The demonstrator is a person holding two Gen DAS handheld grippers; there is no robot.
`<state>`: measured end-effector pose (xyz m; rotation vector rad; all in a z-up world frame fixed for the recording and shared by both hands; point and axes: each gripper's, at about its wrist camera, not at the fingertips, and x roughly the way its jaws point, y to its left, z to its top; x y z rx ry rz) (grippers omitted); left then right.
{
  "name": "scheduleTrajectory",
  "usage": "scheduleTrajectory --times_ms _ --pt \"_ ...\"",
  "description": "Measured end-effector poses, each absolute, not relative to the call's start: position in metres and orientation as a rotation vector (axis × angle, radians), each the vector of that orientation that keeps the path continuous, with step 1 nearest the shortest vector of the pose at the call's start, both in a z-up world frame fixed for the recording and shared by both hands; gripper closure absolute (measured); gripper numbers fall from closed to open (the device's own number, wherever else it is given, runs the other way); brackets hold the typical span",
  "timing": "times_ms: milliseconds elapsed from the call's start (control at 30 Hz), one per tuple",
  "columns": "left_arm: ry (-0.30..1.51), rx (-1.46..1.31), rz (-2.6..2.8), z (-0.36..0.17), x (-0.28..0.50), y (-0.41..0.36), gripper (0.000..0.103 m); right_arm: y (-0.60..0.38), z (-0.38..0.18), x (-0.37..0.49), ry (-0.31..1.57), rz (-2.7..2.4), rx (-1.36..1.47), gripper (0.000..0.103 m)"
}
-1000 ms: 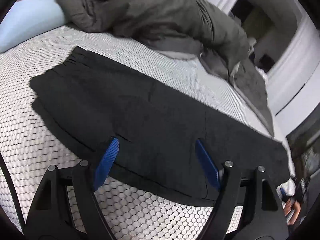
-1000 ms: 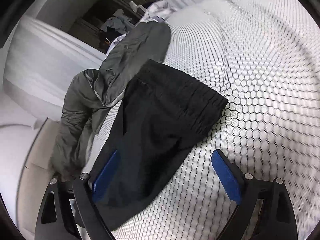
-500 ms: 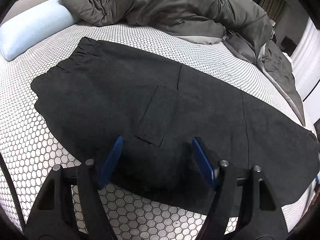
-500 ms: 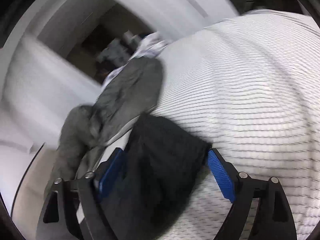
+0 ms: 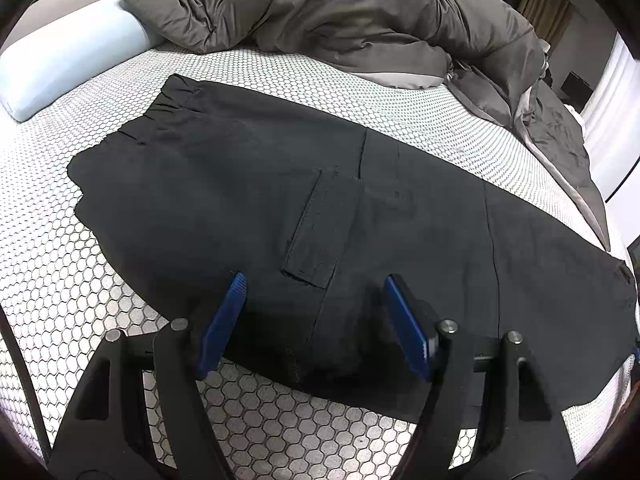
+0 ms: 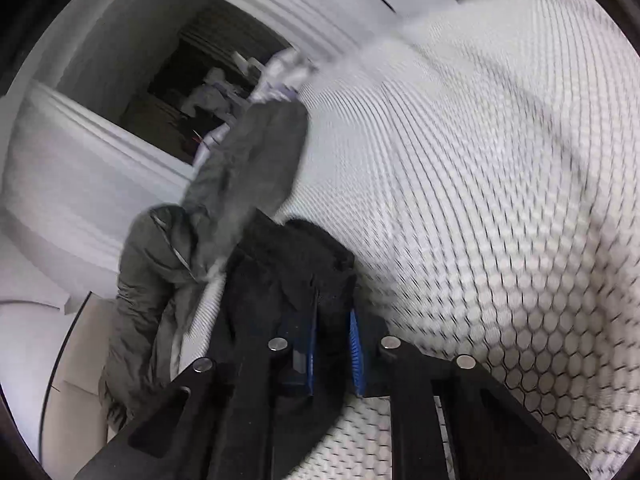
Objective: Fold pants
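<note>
My left tool (image 5: 312,316) hangs released, its blue pads straddling the near edge of the black pants (image 5: 280,200), apart from the cloth. My right tool (image 6: 332,344) has just been closing and now clenches a bunched end of the pants (image 6: 288,264). The pants lie flat along the bed (image 5: 48,264) on its honeycomb-print sheet, elastic waistband at far left, a flap pocket mid-leg. Farther off sit a pale blue pillow (image 5: 60,60) and a rumpled grey duvet (image 5: 340,8).
</note>
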<state>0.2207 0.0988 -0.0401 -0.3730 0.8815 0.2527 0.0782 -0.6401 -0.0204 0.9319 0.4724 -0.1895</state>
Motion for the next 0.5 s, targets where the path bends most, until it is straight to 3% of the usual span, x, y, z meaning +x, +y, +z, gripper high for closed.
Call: scheduleTrajectory --times_ms 100,167,300,400,433,500 --pt "0.880 -0.381 0.253 -0.040 0.220 0.103 0.033 -0.645 -0.016 0.071 0.446 -0.250 0.913 0.090" --pt "0.883 -0.383 0.249 -0.038 0.219 0.106 0.033 -0.650 -0.034 0.076 0.522 -0.308 0.937 0.072" --pt "0.813 -0.434 0.256 -0.024 0.201 0.117 0.033 -0.659 -0.053 0.066 0.540 -0.299 1.049 0.060" --pt "0.738 -0.492 0.271 -0.015 0.180 0.134 0.033 -0.660 -0.036 0.042 0.481 -0.309 1.035 0.046" --pt "0.732 -0.516 0.267 -0.015 0.177 0.140 0.033 -0.656 -0.031 0.035 0.477 -0.319 1.010 0.037" --pt "0.742 -0.562 0.254 -0.020 0.175 0.147 0.033 -0.647 -0.027 0.027 0.484 -0.299 0.996 0.035"
